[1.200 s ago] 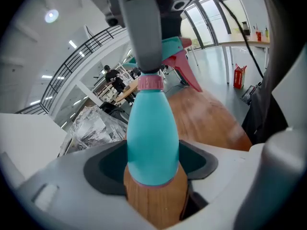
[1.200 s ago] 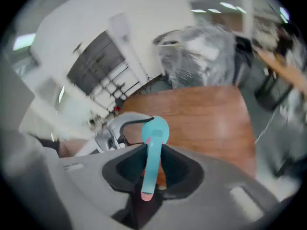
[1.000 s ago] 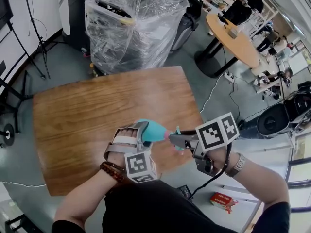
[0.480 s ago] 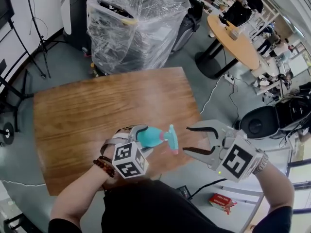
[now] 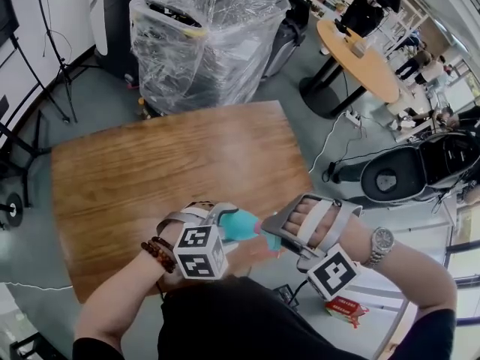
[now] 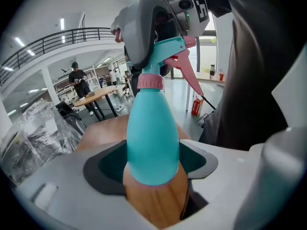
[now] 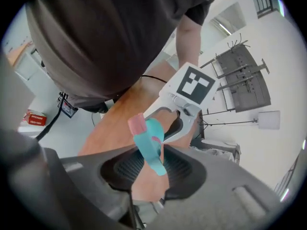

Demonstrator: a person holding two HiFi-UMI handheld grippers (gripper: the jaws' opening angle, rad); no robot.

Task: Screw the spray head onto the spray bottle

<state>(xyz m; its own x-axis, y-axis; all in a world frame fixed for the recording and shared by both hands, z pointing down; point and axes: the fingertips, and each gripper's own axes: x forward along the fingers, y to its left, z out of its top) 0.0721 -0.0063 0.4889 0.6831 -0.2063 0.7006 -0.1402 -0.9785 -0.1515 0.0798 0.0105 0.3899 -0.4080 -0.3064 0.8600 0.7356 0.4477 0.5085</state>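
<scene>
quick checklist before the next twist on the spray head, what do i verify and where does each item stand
1. Spray bottle held firm: ok, the left hand-held gripper is clamped on its body.
2. Spray head on the neck: ok, its pink collar sits at the bottle's neck.
3. Collar threaded fully down: cannot tell.
4. Head between the jaws of the right hand-held gripper: ok, they have just been closing around it.
5. Right-side grip firm on the head yet: cannot tell.
</scene>
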